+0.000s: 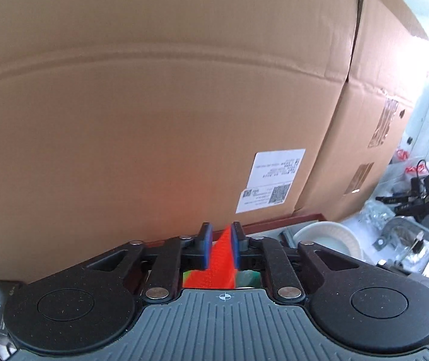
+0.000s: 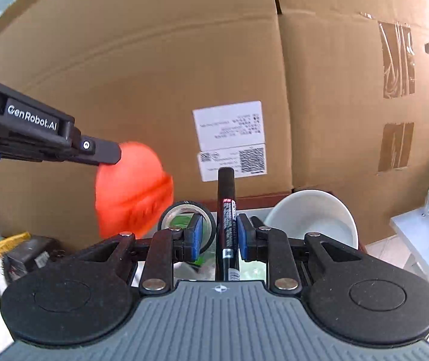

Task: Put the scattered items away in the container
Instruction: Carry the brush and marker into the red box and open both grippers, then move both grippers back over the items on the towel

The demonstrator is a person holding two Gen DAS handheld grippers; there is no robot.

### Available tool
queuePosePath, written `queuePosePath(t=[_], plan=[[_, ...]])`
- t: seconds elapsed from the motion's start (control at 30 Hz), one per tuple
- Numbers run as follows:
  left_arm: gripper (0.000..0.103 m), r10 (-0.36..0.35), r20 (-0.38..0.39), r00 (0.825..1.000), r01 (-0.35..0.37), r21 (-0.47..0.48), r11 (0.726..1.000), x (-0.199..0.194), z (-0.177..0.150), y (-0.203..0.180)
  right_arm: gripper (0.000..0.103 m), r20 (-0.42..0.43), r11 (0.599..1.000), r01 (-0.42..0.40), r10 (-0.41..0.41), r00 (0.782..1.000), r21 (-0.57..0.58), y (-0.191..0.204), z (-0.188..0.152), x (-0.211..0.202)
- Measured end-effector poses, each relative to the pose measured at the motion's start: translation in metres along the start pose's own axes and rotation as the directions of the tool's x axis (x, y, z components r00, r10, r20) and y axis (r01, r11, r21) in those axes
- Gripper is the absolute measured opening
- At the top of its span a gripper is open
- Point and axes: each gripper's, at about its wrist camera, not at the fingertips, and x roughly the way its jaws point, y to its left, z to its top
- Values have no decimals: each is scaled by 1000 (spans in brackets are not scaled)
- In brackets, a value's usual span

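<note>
Carrying both loads | left gripper [image 1: 221,248] clamps orange plastic piece [image 2: 133,189], left of white bowl [image 2: 313,219] | right gripper [image 2: 216,234] pinches black marker [image 2: 227,210], long axis upright, nearer bowl, just left of it | container unidentified.

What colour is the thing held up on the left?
Bright orange-red, clearest in the right wrist view, pinched by the left gripper.

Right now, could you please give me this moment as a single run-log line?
left gripper: shut on orange item | right gripper: holds black marker | white bowl: behind
</note>
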Motion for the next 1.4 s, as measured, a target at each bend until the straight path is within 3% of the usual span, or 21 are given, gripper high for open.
queuePosePath(t=[0.07,0.3,0.43,0.57,0.77,1.0,1.23,1.4], plan=[[44,17,-1,1000,-17,24,1000,-3,-2,3,56,32,1000,16,-15,999,-1,-5,-2,-3],[44,16,21,1000,-17,25,1000,-53,-16,42,53,133,997,-54,47,990,51,-17,-4,-42],[46,28,21,999,-28,2,1000,-102,-43,83,53,169,993,-120,114,979,21,7,-15,-67],[54,96,15,995,-95,-29,995,-148,-80,132,53,162,978,-208,210,964,-28,46,-42,-85],[54,197,-25,980,-199,-108,974,-189,-144,209,53,91,946,-309,318,944,-100,125,-85,-83],[54,251,-105,962,-270,-264,926,-197,-200,298,53,-94,887,-436,426,900,-154,226,-129,-54],[54,212,-157,965,-259,-400,879,-171,-206,345,53,-219,846,-487,443,869,-220,303,-139,-5],[54,235,-194,952,-294,-376,879,-157,-205,357,53,-267,816,-527,467,843,-236,330,-141,19]])
